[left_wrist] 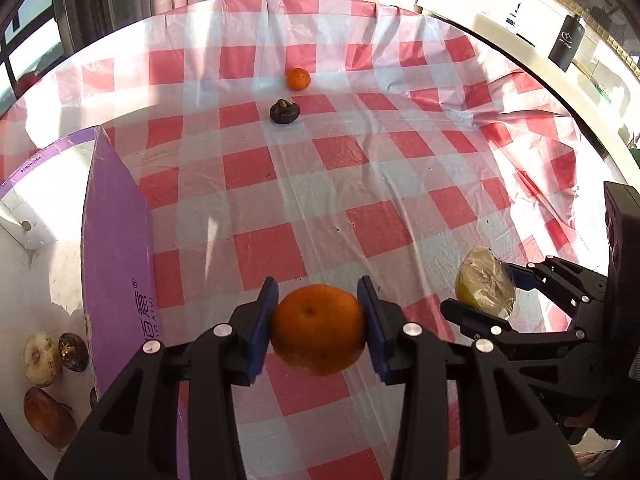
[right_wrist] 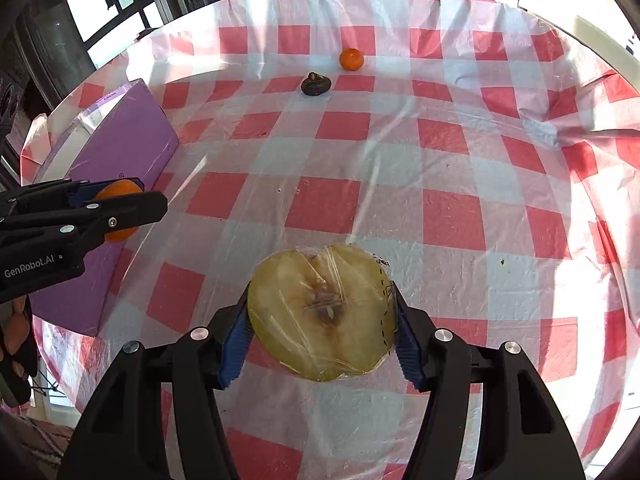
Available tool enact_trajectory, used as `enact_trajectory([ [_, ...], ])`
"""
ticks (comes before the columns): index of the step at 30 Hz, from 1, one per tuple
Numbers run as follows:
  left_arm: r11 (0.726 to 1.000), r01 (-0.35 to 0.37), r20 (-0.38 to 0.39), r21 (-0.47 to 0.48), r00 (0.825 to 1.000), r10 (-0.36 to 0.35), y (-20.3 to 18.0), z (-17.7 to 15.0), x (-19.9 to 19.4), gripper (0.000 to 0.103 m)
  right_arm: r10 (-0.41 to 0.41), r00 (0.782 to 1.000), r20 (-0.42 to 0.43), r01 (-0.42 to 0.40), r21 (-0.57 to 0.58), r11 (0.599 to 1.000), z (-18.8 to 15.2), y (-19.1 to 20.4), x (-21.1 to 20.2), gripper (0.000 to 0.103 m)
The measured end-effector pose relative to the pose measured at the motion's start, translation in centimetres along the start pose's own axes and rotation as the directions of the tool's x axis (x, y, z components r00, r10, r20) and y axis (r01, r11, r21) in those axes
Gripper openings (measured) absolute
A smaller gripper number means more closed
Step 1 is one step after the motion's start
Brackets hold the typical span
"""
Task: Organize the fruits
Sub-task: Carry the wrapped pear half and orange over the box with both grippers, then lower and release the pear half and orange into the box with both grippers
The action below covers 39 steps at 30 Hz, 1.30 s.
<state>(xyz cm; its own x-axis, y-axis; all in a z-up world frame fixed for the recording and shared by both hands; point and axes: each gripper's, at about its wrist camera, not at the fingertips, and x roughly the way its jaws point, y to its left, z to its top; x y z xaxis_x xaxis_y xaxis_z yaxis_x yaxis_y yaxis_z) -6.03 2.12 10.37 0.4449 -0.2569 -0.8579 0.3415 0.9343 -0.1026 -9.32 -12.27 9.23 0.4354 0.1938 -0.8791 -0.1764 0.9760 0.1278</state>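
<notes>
My left gripper (left_wrist: pixel 318 326) is shut on an orange tangerine (left_wrist: pixel 319 329), held above the checked tablecloth beside the purple box (left_wrist: pixel 116 248). My right gripper (right_wrist: pixel 322 316) is shut on a plastic-wrapped apple half (right_wrist: pixel 322 312), cut face toward the camera. In the left wrist view the right gripper (left_wrist: pixel 486 294) and its apple half (left_wrist: pixel 484 282) show at the right. In the right wrist view the left gripper (right_wrist: pixel 120 208) with the tangerine (right_wrist: pixel 118 210) shows at the left. A second tangerine (left_wrist: pixel 298 79) (right_wrist: pixel 351 59) and a dark fruit (left_wrist: pixel 284 111) (right_wrist: pixel 315 84) lie far across the table.
The box (right_wrist: pixel 120 148) is open, white inside, and holds several dark and pale fruit pieces (left_wrist: pixel 42 358) at its near end. The red-and-white cloth (left_wrist: pixel 360 200) is wrinkled at the far right. A black bottle (left_wrist: pixel 566 42) stands on a ledge beyond the table.
</notes>
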Motion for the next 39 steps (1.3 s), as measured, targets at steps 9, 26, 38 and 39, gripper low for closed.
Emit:
enact_trajectory([
  [9,0.997,0.029,0.074,0.069,0.997,-0.034,2.7,-0.5,-4.3,0.041,-0.039,0.997,0.063,0.041,-0.031,0.999,0.7,5.9,-1.8,0.06],
  [26,1.0,0.01,0.156,0.014,0.988,-0.012,12.4,-2.7,-8.8,0.041,-0.028,0.991,0.134,0.043,-0.109,0.993,3.5,15.2,-2.1,0.06],
  [38,0.991,-0.043,0.126,-0.131,0.99,0.059,20.0,-6.6,-9.9,0.041,0.064,0.985,0.16,-0.026,-0.228,0.973,6.0,22.4,-2.2,0.06],
  [39,0.989,-0.048,0.12,-0.14,0.991,0.065,20.5,-7.0,-10.0,0.041,0.075,0.985,0.158,-0.034,-0.244,0.969,6.1,23.0,-2.1,0.06],
])
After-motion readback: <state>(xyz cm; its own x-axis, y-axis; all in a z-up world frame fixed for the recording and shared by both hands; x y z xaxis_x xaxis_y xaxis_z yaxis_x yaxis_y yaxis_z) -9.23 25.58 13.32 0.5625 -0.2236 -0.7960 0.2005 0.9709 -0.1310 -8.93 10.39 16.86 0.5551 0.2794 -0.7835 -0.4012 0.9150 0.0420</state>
